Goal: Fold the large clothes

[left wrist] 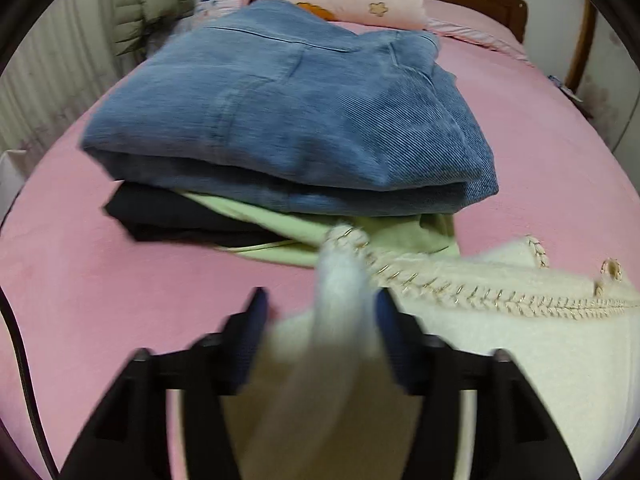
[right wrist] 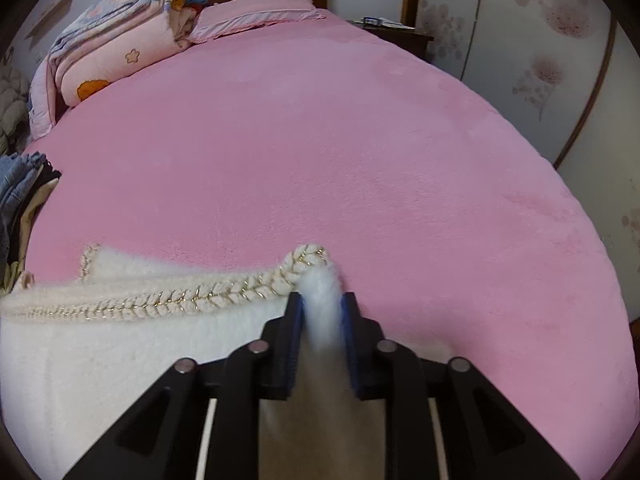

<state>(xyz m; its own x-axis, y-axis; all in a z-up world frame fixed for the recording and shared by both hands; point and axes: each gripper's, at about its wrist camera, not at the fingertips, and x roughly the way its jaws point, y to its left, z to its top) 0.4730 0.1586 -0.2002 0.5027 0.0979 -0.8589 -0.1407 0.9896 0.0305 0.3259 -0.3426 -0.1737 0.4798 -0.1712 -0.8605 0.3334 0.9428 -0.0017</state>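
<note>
A fluffy cream garment (left wrist: 520, 344) with a gold braided trim lies on the pink bed; it also shows in the right wrist view (right wrist: 120, 344). My left gripper (left wrist: 320, 300) has a bunched corner of it between its blue pads, which stand fairly wide apart. My right gripper (right wrist: 322, 300) is shut on the other trimmed corner (right wrist: 308, 260), just above the bed. The trim edge stretches between the two grippers.
A stack of folded clothes sits just beyond the left gripper: blue corduroy (left wrist: 288, 112) on top, black (left wrist: 160, 216) and light green (left wrist: 320, 236) under it. Folded pink quilts (right wrist: 120, 44) and a pillow (right wrist: 256, 16) lie by the wooden headboard. A nightstand (right wrist: 400, 32) stands right.
</note>
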